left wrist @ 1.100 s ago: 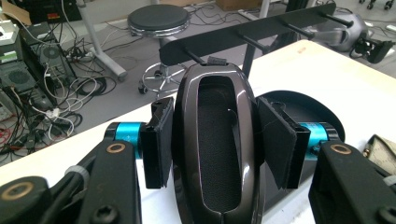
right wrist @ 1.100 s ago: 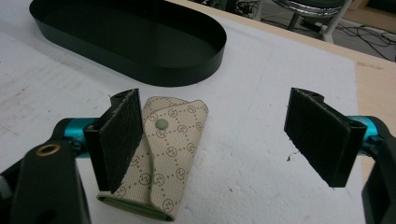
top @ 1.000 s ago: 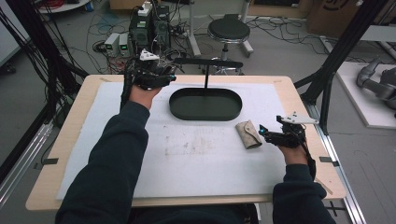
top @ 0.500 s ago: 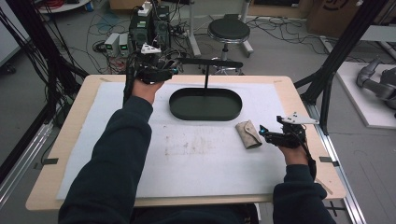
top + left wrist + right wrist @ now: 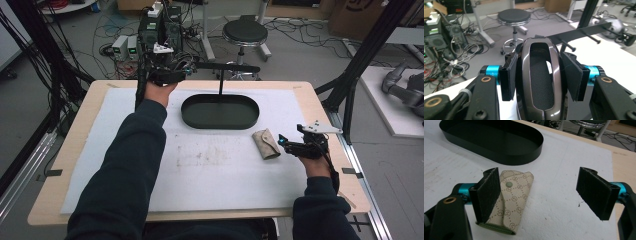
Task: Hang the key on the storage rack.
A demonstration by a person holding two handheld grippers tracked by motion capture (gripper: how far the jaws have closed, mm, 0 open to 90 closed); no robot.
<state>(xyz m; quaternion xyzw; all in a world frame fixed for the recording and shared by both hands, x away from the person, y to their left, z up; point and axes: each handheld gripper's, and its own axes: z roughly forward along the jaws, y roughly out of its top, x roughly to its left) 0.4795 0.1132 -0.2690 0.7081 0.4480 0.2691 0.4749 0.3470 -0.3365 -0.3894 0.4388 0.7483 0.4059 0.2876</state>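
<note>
Two hand-held grippers at work over the desk [image 5: 90,145]. Left hand-held gripper [image 5: 167,70] is raised at the far left corner, clenched on a brown glossy oval loop with a dark padded inside [image 5: 540,80], pads [image 5: 509,75] pressing its two long sides. Loop's long axis runs away from the camera, toward the black rack bar with pegs [image 5: 584,31] just beyond.

Right hand-held gripper [image 5: 292,145] is low at the right edge, jaws spread wide, grasping nothing. Patterned beige pouch with snap [image 5: 511,200] lies flat on the white mat [image 5: 210,170], close against the left pad, off-centre in the gap. Dark oval tray [image 5: 220,111] sits farther off, empty as far as visible.

Judgement: the rack is nearest the left hand; hanging the loop turns on lining it with a peg.
</note>
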